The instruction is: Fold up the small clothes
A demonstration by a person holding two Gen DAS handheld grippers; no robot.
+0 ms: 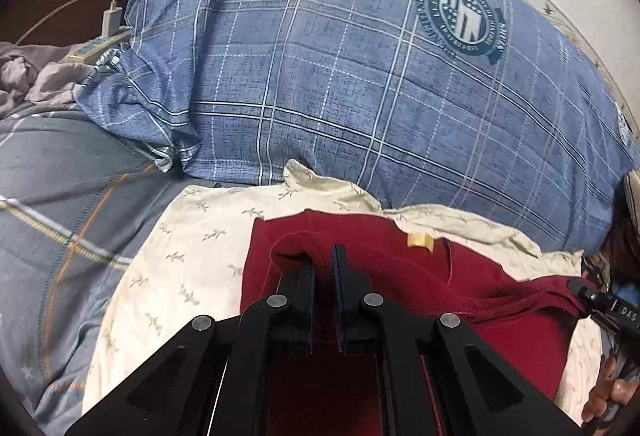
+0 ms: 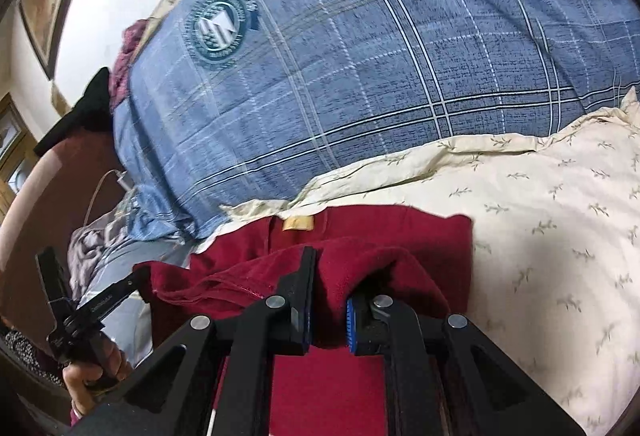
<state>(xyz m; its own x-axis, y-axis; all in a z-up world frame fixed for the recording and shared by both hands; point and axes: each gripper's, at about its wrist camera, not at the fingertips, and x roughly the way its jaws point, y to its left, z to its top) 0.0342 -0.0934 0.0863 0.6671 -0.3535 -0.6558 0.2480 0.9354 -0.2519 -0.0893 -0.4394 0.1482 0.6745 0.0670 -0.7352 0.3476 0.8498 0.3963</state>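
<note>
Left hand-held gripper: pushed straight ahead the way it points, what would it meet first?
The left hand-held gripper already pinches a fold of the dark red fleece garment. Straight on, it would probably ride over that garment onto the cream leaf-print cloth, then meet the blue plaid quilt; depth is unclear.

The garment (image 1: 500, 300) lies on a pillow (image 1: 192, 248) on the bed (image 1: 60, 187), with a quilt (image 1: 340, 75) heaped behind it, each gripper (image 1: 323, 260) (image 2: 328, 276) pinching one of its near corners, and a power strip (image 1: 94, 49) far left.

A dark red garment (image 1: 500, 320), tan neck label showing, lies partly folded on cream cloth.
</note>
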